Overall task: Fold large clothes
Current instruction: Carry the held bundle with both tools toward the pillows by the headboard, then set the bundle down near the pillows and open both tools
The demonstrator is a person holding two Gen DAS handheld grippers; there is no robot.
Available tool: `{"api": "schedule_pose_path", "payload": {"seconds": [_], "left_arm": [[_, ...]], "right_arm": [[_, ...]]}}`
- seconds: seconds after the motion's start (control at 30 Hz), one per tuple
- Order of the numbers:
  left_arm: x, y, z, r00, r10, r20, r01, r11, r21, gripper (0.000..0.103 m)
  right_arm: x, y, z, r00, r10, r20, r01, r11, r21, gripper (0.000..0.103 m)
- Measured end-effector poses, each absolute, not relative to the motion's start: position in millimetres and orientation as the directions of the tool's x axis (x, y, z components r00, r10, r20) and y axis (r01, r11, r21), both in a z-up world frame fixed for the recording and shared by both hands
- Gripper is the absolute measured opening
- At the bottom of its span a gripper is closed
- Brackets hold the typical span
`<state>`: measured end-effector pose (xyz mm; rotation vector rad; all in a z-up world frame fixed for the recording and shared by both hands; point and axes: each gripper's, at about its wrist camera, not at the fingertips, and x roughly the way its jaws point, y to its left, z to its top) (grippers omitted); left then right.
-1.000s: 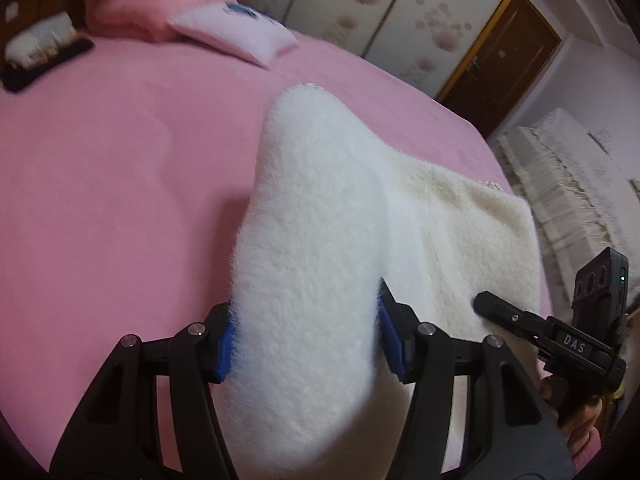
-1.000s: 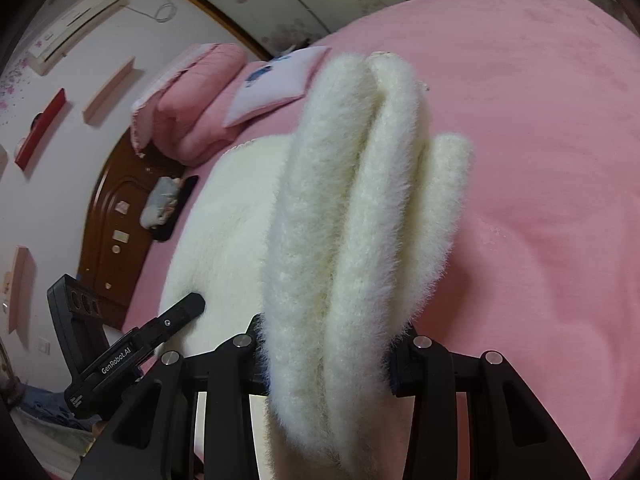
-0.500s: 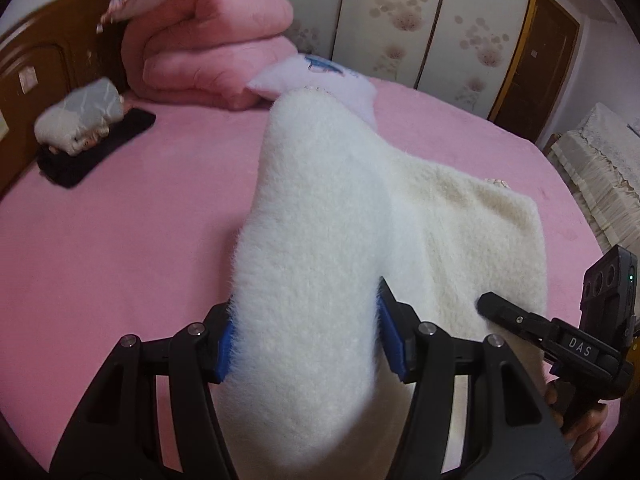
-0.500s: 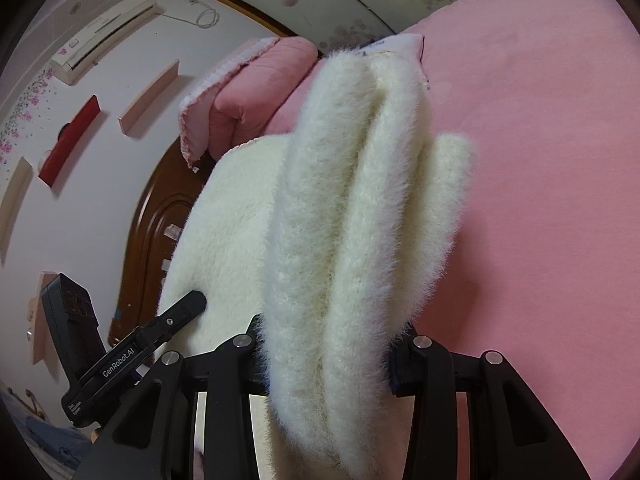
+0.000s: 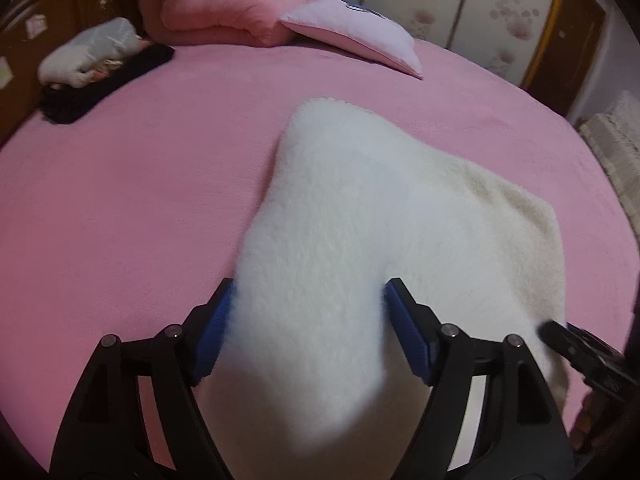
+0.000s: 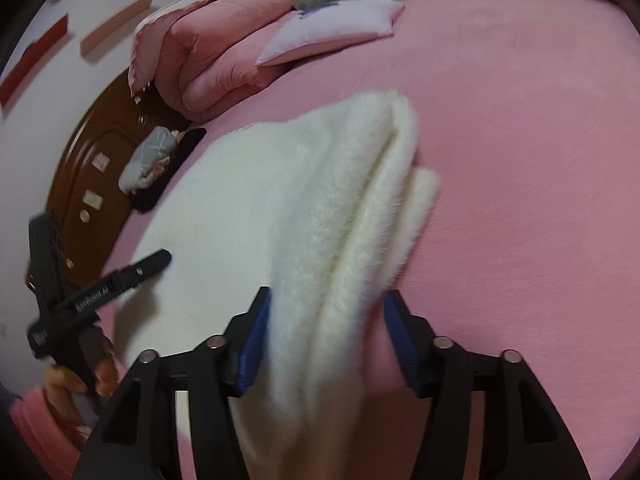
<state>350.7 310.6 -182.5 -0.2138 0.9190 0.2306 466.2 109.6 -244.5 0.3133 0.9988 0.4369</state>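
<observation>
I have the white fleece garment (image 5: 360, 216) pinched at its near edge in both claws, and I hold it that way so the two ends of one edge travel together and the fold comes out square. In the left wrist view my left claw (image 5: 308, 332) is clamped on a thick bunch of the pile, the blue pads (image 5: 212, 332) pressed into it from both sides, while the rest of the fabric runs away toward 12 o'clock and spreads to 2 o'clock over the pink bed (image 5: 120, 184). In the right wrist view my right claw (image 6: 324, 340) grips several stacked layers (image 6: 372, 216), their edges showing as ridges; I judge that means the piece is already doubled at that end. The left claw shows there at 9 o'clock (image 6: 140, 272), just over the cloth's flat part. The garment's long axis seems to run across from claw to claw, its far folded edge pointing toward the folded pink quilt (image 5: 228, 4) and pale pillow (image 5: 360, 36) at the headboard end. A rolled grey bundle (image 5: 88, 52) lies at 10 o'clock, well apart from the work.
</observation>
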Motion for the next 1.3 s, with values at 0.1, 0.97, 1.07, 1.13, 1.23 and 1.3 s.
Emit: {"api": "schedule_pose_path", "payload": {"seconds": [0.1, 0.97, 1.07, 1.13, 1.23, 1.3], "left_arm": [[325, 260, -177, 0.567, 0.259, -0.782, -0.437, 0.899, -0.019, 0.081], [-52, -205, -80, 0.316, -0.005, -0.949, -0.01, 1.0, -0.009, 0.082], [-69, -236, -39, 0.365, -0.07, -0.928, 0.087, 0.995, -0.041, 0.082], [-71, -258, -7, 0.409, -0.09, -0.908, 0.131, 0.991, -0.039, 0.082], [-63, -271, 42, 0.471, -0.123, -0.874, 0.145, 0.988, -0.062, 0.082], [-69, -278, 76, 0.515, -0.132, -0.847, 0.115, 0.99, -0.084, 0.082]], "right_arm": [[461, 54, -233, 0.489, 0.475, -0.731, -0.198, 0.877, 0.437, 0.07], [-3, -363, -118, 0.199, -0.107, -0.974, 0.288, 0.956, -0.046, 0.1], [-23, -386, -80, 0.211, -0.083, -0.974, 0.364, 0.931, -0.001, 0.101], [-43, -409, -47, 0.245, -0.055, -0.968, 0.354, 0.935, 0.036, 0.102], [-52, -436, 15, 0.306, -0.038, -0.951, 0.264, 0.963, 0.046, 0.102], [-57, -442, 46, 0.319, -0.029, -0.947, 0.218, 0.975, 0.043, 0.102]]}}
